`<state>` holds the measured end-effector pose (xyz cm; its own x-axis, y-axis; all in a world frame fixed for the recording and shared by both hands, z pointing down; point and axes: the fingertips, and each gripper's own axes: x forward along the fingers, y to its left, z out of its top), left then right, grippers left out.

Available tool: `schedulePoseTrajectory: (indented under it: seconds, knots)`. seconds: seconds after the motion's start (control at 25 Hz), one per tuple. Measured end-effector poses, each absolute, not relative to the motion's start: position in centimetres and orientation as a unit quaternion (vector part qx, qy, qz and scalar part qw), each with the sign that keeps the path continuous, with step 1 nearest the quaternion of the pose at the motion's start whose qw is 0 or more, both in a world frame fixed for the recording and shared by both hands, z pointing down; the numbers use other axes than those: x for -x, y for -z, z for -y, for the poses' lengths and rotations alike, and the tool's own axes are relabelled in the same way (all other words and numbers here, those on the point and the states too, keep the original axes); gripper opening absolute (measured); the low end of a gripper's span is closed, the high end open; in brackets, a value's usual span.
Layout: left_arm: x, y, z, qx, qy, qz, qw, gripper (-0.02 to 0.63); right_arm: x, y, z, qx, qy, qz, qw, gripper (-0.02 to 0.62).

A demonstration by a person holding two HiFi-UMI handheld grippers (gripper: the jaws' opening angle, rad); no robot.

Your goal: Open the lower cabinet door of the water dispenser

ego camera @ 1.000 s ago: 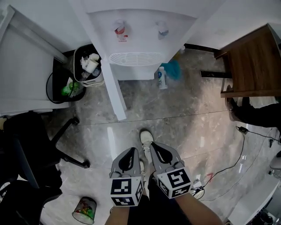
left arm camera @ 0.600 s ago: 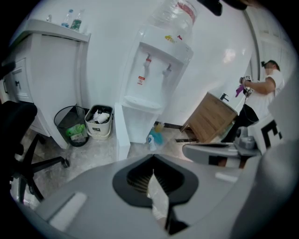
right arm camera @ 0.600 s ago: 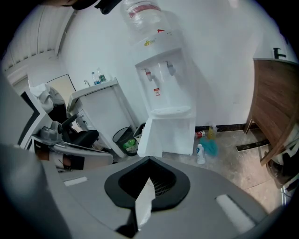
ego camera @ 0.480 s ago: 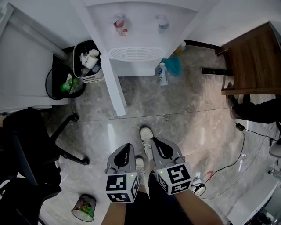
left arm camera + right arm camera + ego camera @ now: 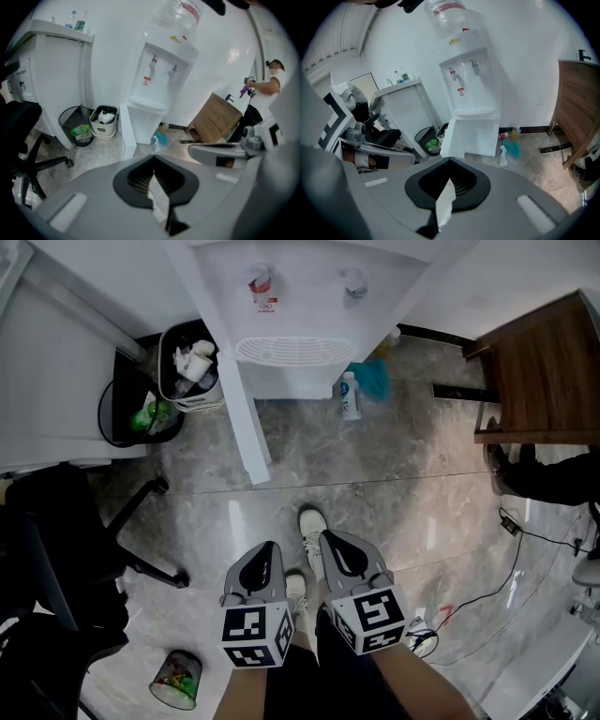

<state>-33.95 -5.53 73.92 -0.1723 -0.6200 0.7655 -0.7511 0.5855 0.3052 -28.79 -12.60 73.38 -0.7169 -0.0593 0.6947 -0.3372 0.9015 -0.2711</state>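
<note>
The white water dispenser (image 5: 291,296) stands against the far wall. Its lower cabinet door (image 5: 246,427) is swung open, sticking out toward me from the cabinet's left edge. The left gripper view shows the dispenser (image 5: 161,65) and the open door (image 5: 125,131) well ahead. In the right gripper view the dispenser (image 5: 464,79) and its door (image 5: 451,140) are also far off. My left gripper (image 5: 265,549) and right gripper (image 5: 330,538) hang side by side near my feet, far from the door. Both are shut and hold nothing.
A white bin (image 5: 192,381) and a black bin (image 5: 141,413) stand left of the dispenser. A bottle (image 5: 351,399) and teal cloth (image 5: 370,381) lie at its right. A wooden cabinet (image 5: 544,371), office chair (image 5: 66,549), small waste basket (image 5: 176,678) and floor cable (image 5: 487,592) surround me.
My left gripper has drifted slightly to the left. The right gripper and the open door have not moved.
</note>
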Motion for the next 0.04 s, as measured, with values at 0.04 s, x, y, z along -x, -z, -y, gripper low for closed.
schedulePoseTrajectory:
  seconds: [0.04]
  knots:
    - [34.03, -73.96, 5.43, -0.447, -0.070, 0.763, 0.461, 0.006, 28.77, -73.38, 12.62, -0.109, -0.193, 0.906, 0.360, -0.003]
